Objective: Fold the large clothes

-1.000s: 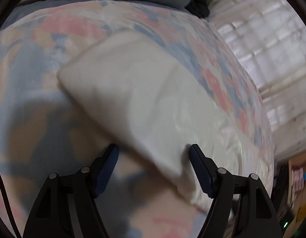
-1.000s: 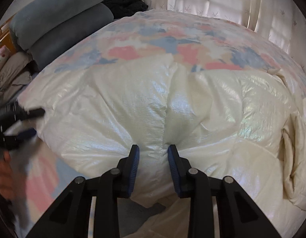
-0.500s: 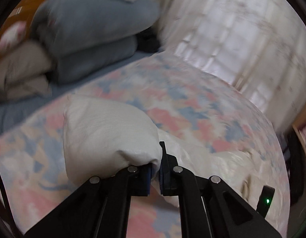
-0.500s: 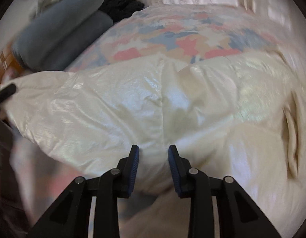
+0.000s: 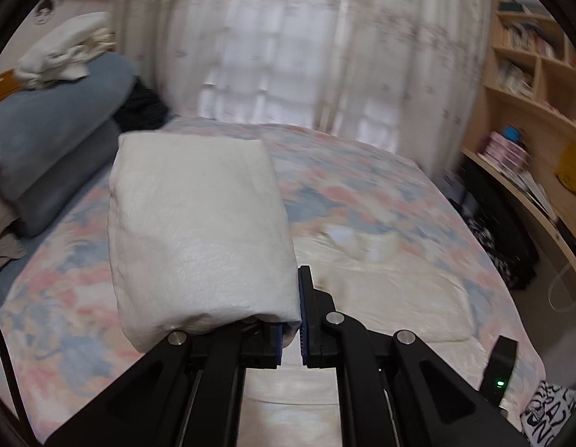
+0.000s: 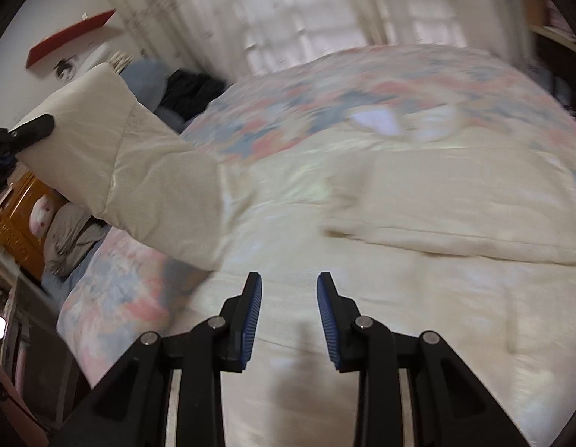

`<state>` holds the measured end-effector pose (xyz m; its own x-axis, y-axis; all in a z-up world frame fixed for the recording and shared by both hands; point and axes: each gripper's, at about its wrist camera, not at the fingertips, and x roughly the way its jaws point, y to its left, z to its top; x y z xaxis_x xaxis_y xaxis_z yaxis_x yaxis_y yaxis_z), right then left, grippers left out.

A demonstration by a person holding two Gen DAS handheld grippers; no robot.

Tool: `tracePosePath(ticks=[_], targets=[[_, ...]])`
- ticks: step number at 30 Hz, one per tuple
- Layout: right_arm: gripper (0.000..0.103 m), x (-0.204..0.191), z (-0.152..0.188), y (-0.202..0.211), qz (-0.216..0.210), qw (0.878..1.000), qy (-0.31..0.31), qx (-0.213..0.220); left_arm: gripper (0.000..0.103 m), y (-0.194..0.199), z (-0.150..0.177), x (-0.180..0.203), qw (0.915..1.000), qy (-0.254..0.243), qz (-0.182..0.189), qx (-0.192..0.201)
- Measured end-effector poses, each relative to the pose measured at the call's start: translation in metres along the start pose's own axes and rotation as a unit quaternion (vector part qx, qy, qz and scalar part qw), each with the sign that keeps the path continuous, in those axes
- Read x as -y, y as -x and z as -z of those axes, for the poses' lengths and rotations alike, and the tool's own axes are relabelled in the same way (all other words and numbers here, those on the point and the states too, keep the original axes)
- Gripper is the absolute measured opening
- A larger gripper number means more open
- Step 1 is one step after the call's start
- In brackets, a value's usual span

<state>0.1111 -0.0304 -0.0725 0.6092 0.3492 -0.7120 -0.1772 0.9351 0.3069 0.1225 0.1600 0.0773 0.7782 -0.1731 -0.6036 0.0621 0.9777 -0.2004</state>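
Now left gripper (image 5: 290,329) is clamped on the sleeve end of the cream padded jacket (image 6: 381,246), sleeve lifted, pointing up-left; body lies flat w/ long axis across the floral-quilted bed (image 6: 362,85). Right gripper (image 6: 289,316) hovers above jacket, jaws apart, empty.

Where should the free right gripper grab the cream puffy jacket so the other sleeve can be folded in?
Probably the long folded edge of the right sleeve, lying flat across the cream jacket. That raised lip faces the open right gripper, so slide in low from the near side. The left gripper already holds the left sleeve up.
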Motion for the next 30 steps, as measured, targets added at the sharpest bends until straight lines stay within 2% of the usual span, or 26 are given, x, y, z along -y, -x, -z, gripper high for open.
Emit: tracePosePath(ticks=[4,8,10,12,14,16,20,23,30], targets=[[0.031,0.051,0.005,0.032,0.046,0.998,-0.033,0.023,0.004,-0.045,0.028,0.063,0.9985,-0.022,0.026,-0.043],[0.031,0.098,0.014,0.05,0.076,0.994,-0.07,0.029,0.009,-0.104,0.07,0.12,0.9928,-0.07,0.005,-0.097],[0.031,0.122,0.02,0.054,0.088,0.992,-0.091,0.027,0.02,-0.128,0.09,0.138,0.9871,-0.093,-0.012,-0.13],[0.032,0.14,0.026,0.054,0.093,0.989,-0.11,0.02,0.053,-0.146,0.11,0.146,0.9816,-0.103,-0.015,-0.16],[0.039,0.152,0.031,0.05,0.091,0.988,-0.126,0.011,0.073,-0.152,0.126,0.149,0.979,-0.108,-0.024,-0.171],[0.046,0.163,0.034,0.046,0.083,0.986,-0.142,0.005,0.075,-0.148,0.135,0.148,0.9795,-0.113,-0.028,-0.164],[0.048,0.171,0.04,0.038,0.061,0.986,-0.156,-0.004,0.075,-0.139,0.147,0.131,0.9793,-0.118,-0.049,-0.157],[0.048,0.168,0.04,0.028,0.038,0.986,-0.161,-0.013,0.075,-0.127,0.152,0.108,0.98,-0.108,-0.062,-0.155],[0.053,0.151,0.039,0.015,0.019,0.988,-0.153,-0.026,0.075,-0.106,0.16,0.059,0.9827,-0.065,-0.089,-0.149]])
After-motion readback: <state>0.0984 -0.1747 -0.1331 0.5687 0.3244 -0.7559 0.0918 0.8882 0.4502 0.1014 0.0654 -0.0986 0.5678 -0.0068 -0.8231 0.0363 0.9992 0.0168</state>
